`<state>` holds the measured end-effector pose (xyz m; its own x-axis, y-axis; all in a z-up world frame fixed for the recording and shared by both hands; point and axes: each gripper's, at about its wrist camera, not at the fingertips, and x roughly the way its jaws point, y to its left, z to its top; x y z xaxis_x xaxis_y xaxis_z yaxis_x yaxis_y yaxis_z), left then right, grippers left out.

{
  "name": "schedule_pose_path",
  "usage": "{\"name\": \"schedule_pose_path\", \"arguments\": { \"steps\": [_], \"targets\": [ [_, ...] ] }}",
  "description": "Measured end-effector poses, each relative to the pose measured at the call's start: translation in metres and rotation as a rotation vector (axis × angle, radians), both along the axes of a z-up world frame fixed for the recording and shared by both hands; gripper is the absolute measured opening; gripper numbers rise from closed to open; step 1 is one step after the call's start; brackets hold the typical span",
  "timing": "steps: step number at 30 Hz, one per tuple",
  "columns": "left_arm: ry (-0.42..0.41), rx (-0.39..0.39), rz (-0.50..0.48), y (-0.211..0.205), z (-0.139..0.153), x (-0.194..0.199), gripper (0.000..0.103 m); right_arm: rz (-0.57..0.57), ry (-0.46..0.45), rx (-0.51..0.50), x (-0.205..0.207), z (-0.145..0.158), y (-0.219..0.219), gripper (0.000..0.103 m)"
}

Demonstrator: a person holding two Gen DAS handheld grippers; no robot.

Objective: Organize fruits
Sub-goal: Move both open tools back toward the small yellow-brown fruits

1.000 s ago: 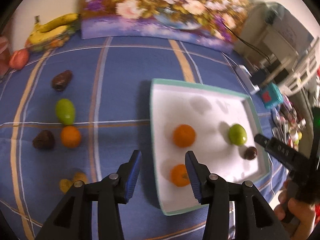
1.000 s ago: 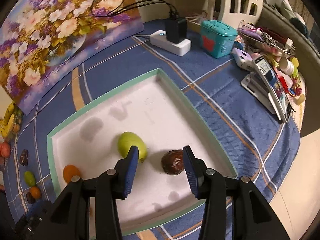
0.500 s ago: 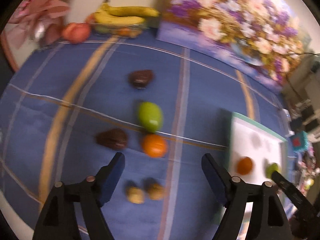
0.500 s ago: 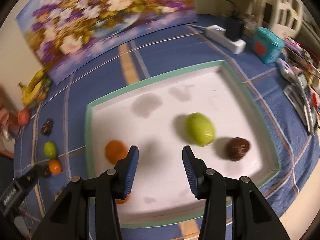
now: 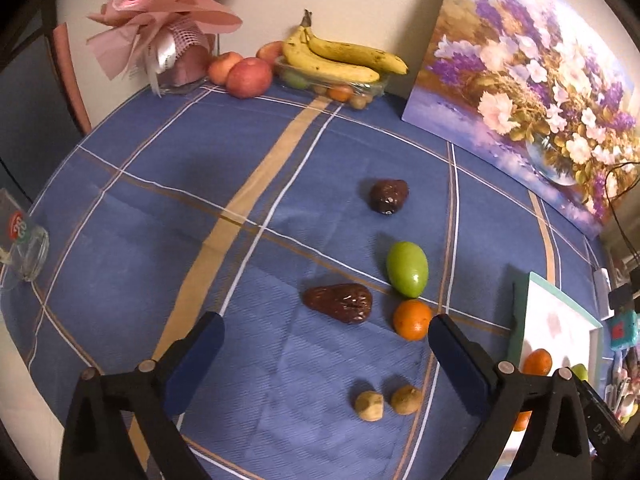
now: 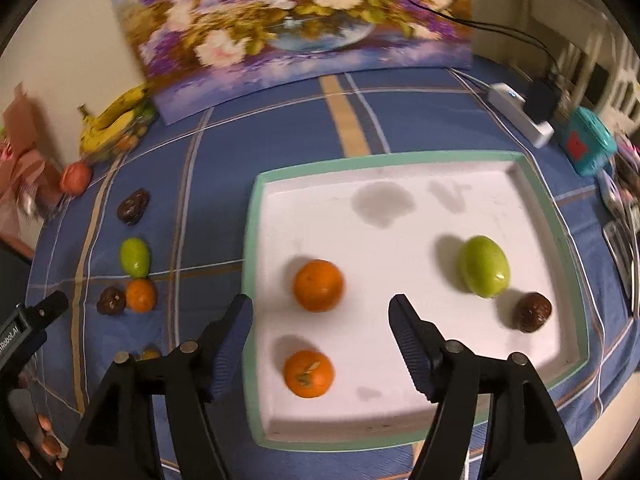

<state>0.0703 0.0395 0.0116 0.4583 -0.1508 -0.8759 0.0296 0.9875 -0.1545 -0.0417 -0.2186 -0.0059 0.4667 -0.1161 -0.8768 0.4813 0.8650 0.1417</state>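
In the left wrist view, my left gripper (image 5: 320,344) is open and empty above the blue cloth. Just ahead lie a dark brown fruit (image 5: 340,303), an orange (image 5: 412,319), a green fruit (image 5: 407,269), a second dark fruit (image 5: 388,196) and two small tan fruits (image 5: 386,402). In the right wrist view, my right gripper (image 6: 320,320) is open and empty over the white tray (image 6: 400,160), which holds two oranges (image 6: 318,285) (image 6: 308,374), a green fruit (image 6: 484,266) and a dark fruit (image 6: 532,312).
Bananas (image 5: 340,60) on a clear box, apples (image 5: 248,78) and a pink bouquet (image 5: 164,20) stand at the table's back. A flower painting (image 5: 532,80) leans on the wall. A glass (image 5: 22,248) is at the left edge. A power strip (image 6: 520,114) and teal box (image 6: 588,144) are right of the tray.
My left gripper swung left from the tray to the loose fruits and opened wide. My right gripper opened wider and shifted left over the tray, toward the two oranges.
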Motion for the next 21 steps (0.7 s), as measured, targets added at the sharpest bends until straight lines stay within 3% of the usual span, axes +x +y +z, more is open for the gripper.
{"name": "schedule_pose_path", "arguments": {
  "steps": [2, 14, 21],
  "targets": [
    [-0.01, -0.007, 0.009, 0.007, 0.001, -0.002, 0.103, 0.022, -0.015, -0.009, 0.002, 0.001, 0.007, 0.084],
    [-0.034, -0.058, 0.037, 0.029, -0.001, 0.001, 0.103, 0.145, -0.133, -0.002, 0.02, 0.007, 0.049, 0.091],
    [-0.02, -0.089, 0.031, 0.033, -0.006, 0.003, 0.103, 0.179, -0.123, 0.049, 0.029, -0.001, 0.065, 0.091]
  ]
}}
